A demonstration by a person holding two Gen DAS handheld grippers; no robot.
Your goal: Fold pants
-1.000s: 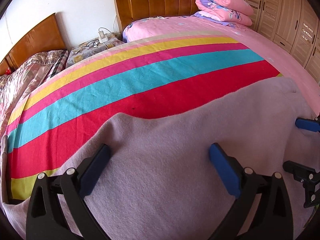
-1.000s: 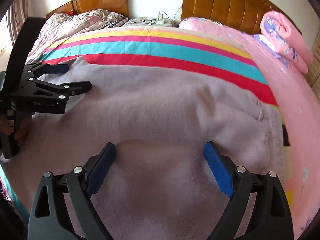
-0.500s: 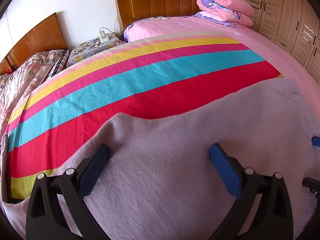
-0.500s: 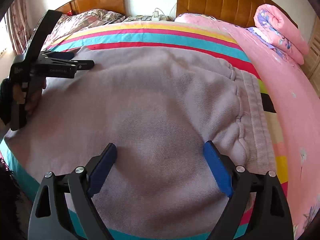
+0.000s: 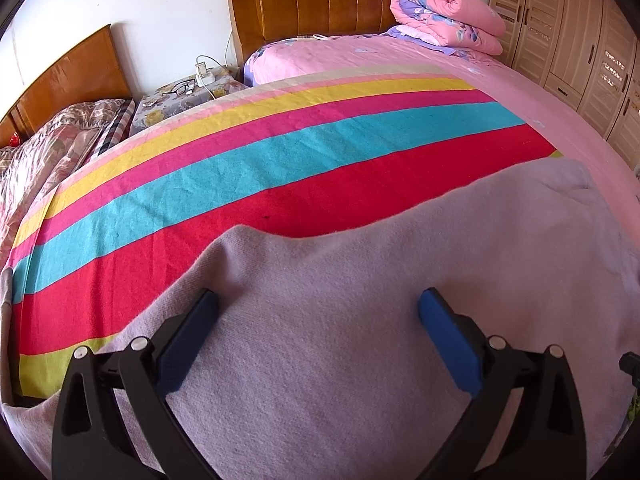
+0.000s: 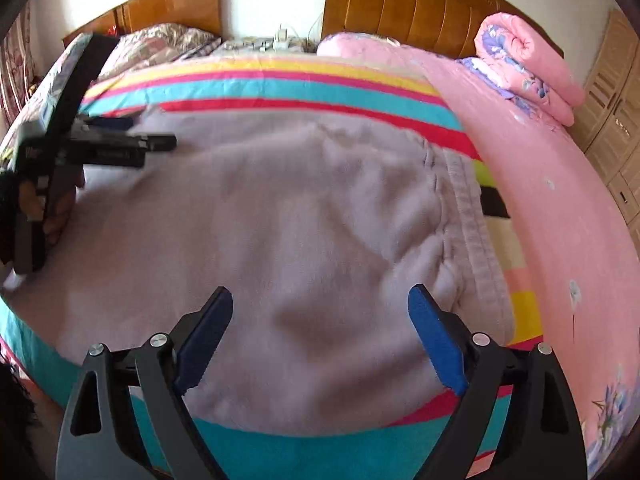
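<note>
While both the left tool (image 5: 318, 332) and right tool (image 6: 320, 336) hover wide and empty, right jaws opening, over the pants (image 6: 304, 216) on the bed (image 6: 532, 184), the next grab needs an edge, perhaps the waistband (image 6: 472, 216)

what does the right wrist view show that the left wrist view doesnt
Only the right wrist view shows the pants' gathered waistband, the left tongs from the side, and the hand holding them.

Only the left wrist view shows the glasses on the nightstand.

Both show the lilac pants lying on the striped blanket, the rolled pink quilt, and that camera's own tongs standing open above the fabric, the right tongs opening slightly.
</note>
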